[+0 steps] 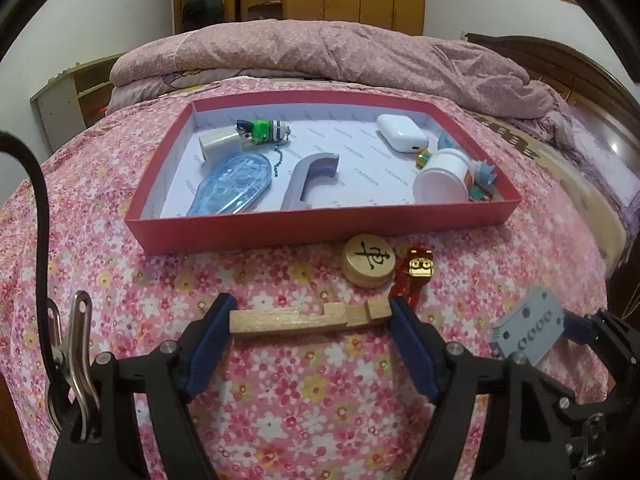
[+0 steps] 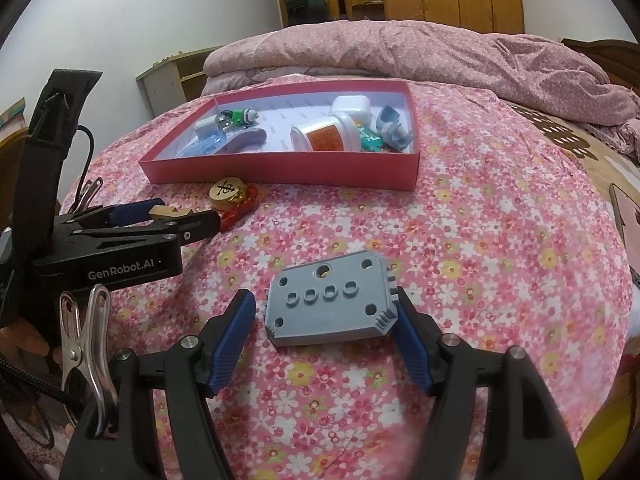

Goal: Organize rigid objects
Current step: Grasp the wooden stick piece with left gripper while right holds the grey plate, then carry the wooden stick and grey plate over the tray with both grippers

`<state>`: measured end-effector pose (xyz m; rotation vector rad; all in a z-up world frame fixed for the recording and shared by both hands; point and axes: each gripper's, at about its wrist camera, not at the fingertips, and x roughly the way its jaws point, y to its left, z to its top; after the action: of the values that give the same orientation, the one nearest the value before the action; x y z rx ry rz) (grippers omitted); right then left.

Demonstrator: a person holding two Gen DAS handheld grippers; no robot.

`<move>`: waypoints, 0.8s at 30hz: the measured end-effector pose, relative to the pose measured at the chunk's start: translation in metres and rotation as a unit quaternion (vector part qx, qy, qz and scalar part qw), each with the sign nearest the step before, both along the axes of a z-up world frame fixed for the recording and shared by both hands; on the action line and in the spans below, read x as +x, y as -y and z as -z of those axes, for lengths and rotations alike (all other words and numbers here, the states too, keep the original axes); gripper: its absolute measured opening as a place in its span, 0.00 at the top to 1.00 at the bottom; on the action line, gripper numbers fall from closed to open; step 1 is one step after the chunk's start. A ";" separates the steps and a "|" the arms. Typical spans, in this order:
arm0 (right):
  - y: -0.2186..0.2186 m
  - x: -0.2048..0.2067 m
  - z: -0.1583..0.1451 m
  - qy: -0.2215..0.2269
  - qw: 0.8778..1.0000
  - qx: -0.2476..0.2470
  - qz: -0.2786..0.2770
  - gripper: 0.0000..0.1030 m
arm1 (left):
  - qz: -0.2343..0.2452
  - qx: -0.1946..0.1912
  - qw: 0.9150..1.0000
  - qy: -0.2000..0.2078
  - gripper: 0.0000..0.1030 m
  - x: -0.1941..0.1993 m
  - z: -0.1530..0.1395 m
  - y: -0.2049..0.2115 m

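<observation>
Floral bedsheet (image 1: 280, 400): pink cloth with small flowers covers the bed and carries everything below.
Quilt (image 1: 320, 52): a pink quilt lies bunched at the far end of the bed, behind the box.
Red box (image 1: 320, 226): a shallow tray with a white lining sits mid-bed; it holds a blue correction tape (image 1: 232, 188), a grey hook-shaped piece (image 1: 308, 180), a white charger plug (image 1: 220, 144), a green toy figure (image 1: 262, 130), a white earbud case (image 1: 402, 132) and a white jar (image 1: 442, 178) on its side.
Left gripper (image 1: 310, 312): its blue fingers (image 1: 212, 336) press on both ends of the wooden puzzle bar (image 1: 304, 318), which lies crosswise on the sheet, in front of the box.
Right gripper (image 2: 324, 312): spread wide around the grey studded block (image 2: 330, 304); the right pad touches the block's edge, the left pad stands apart from it, so nothing is gripped.
Wooden chess piece (image 1: 368, 262): a round disc with a black character, just outside the box's near wall, touching the red and gold trinket (image 1: 416, 272).
</observation>
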<state>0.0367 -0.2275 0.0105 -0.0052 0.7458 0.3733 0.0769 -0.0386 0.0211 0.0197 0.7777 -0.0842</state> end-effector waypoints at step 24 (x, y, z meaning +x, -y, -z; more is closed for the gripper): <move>0.005 0.002 -0.002 -0.004 1.000 0.005 0.011 0.39 | 0.023 0.000 0.999 0.033 0.22 0.008 -0.042 -0.018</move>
<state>0.0389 -0.2322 0.0121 0.0149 0.7519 0.3556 0.0845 -0.0207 0.0629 0.0407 0.7107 -0.1253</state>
